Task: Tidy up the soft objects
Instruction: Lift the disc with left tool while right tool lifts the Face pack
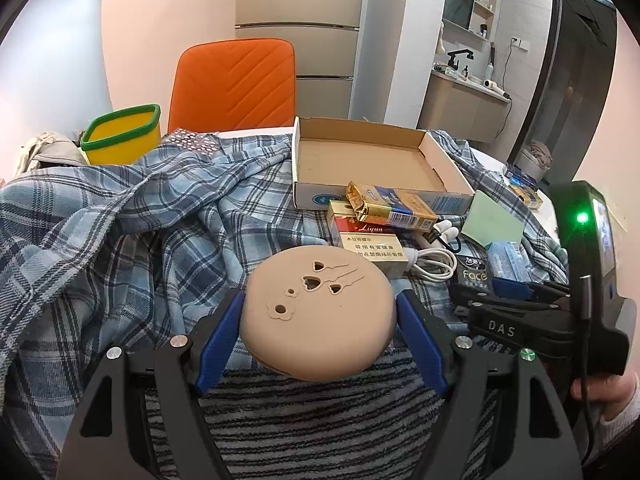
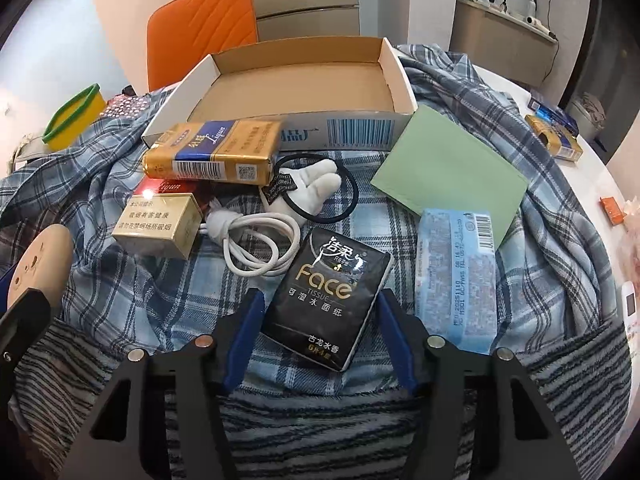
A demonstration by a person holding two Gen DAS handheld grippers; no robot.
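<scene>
Left claw [image 1: 318,316] angled downward, clamped on the round tan silicone pad [image 1: 318,312] — right claw [image 2: 320,312] pitched steeply down, blue fingers [image 2: 390,328] flanking the black tissue pack [image 2: 326,296], contact unclear.

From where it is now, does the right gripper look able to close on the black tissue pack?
Probably yes. The right gripper already straddles the black tissue pack, one blue finger on each side; nothing lies between. The blue tissue pack sits just outside.
</scene>
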